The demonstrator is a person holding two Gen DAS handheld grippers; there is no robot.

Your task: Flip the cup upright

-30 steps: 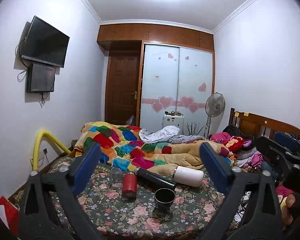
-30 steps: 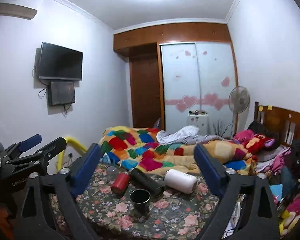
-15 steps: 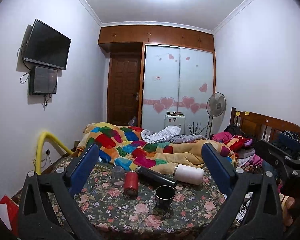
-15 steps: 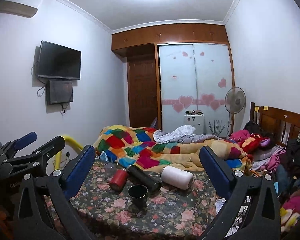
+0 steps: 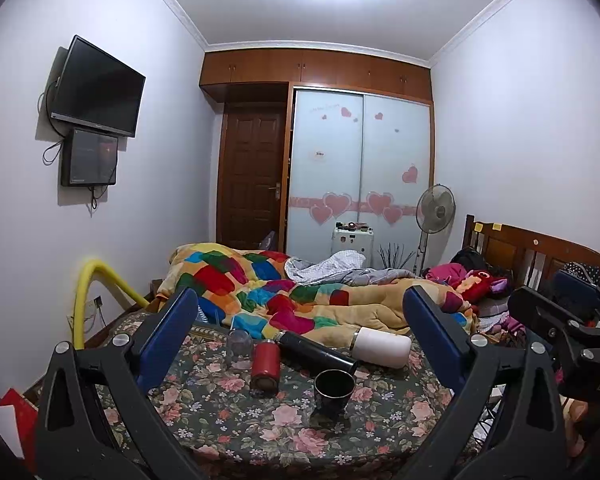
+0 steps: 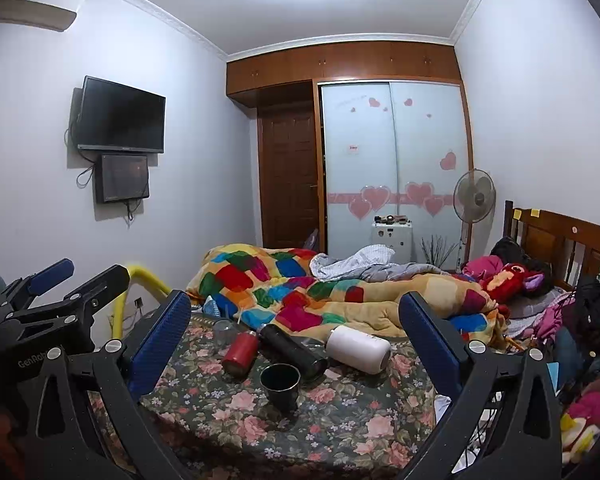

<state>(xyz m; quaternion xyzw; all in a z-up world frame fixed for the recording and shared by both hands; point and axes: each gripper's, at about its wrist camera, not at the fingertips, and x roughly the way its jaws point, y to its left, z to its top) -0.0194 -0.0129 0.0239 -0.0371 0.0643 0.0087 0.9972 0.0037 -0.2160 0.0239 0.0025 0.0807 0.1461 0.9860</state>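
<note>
A dark cup [image 5: 334, 390] stands upright, mouth up, on the floral table cover [image 5: 228, 412]; it also shows in the right wrist view [image 6: 281, 385]. Behind it lie a red bottle [image 5: 265, 364], a black flask [image 5: 318, 353] and a white bottle [image 5: 381, 346] on their sides, and a clear glass [image 5: 239, 343] stands mouth down. My left gripper [image 5: 300, 344] is open and empty, held back from the cup. My right gripper [image 6: 294, 346] is open and empty, also short of the cup.
A bed with a patchwork quilt [image 5: 284, 292] lies right behind the table. A yellow tube [image 5: 100, 284] stands at the left. A wooden headboard [image 5: 540, 252] and piled clothes are at the right. A fan [image 5: 436, 208] stands by the wardrobe.
Both grippers have drawn back and up a little, so the table items sit slightly farther and higher in view. The cup and bottles have not moved.
</note>
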